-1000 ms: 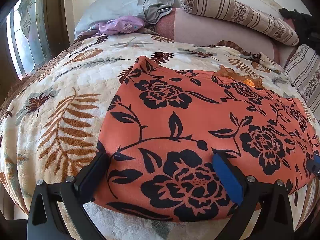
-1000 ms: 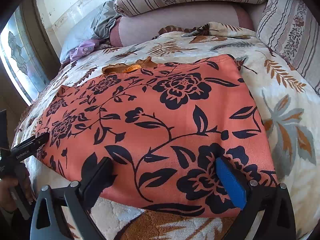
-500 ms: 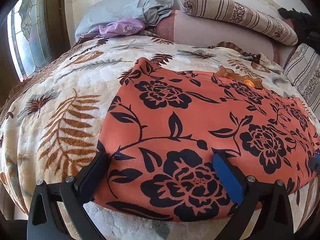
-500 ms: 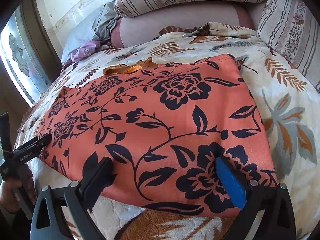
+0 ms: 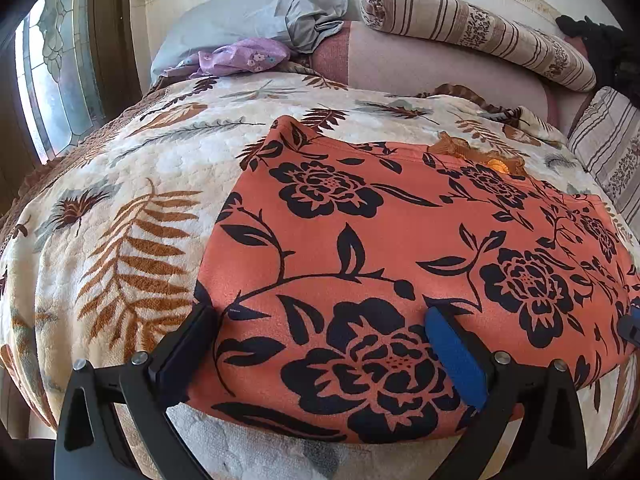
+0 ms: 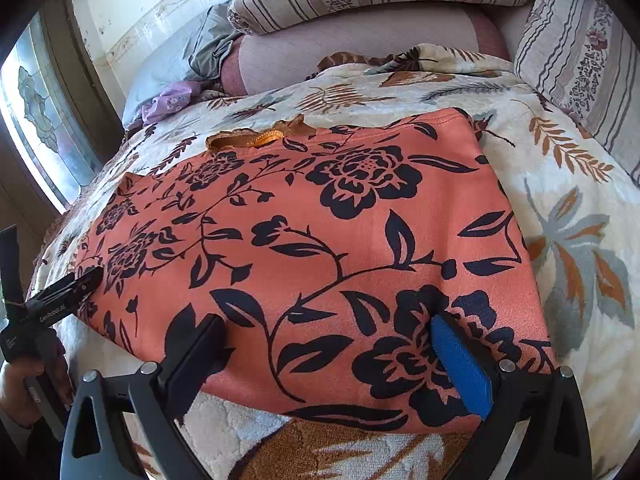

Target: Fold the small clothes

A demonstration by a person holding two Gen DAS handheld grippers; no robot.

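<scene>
An orange garment with black flowers (image 5: 360, 220) lies spread flat on the leaf-patterned blanket (image 5: 120, 200). A frilled orange neckline (image 5: 476, 154) shows at its far edge. My left gripper (image 5: 320, 314) is open, its fingers straddling the garment's near left corner and resting on the cloth. The right wrist view shows the same garment (image 6: 320, 220) with my right gripper (image 6: 327, 323) open over the near right corner. There the left gripper (image 6: 60, 300) appears at the garment's left edge, held by a hand (image 6: 16, 384).
At the head of the bed lie a striped bolster (image 5: 480, 28), a grey pillow (image 5: 248, 16) and a crumpled purple cloth (image 5: 240, 58). A striped cushion (image 6: 580, 60) stands on the right. A window (image 5: 52, 80) is on the left.
Both grippers stay open and almost still over the near hem. In the right wrist view the left gripper has edged slightly forward along the garment's left edge.
</scene>
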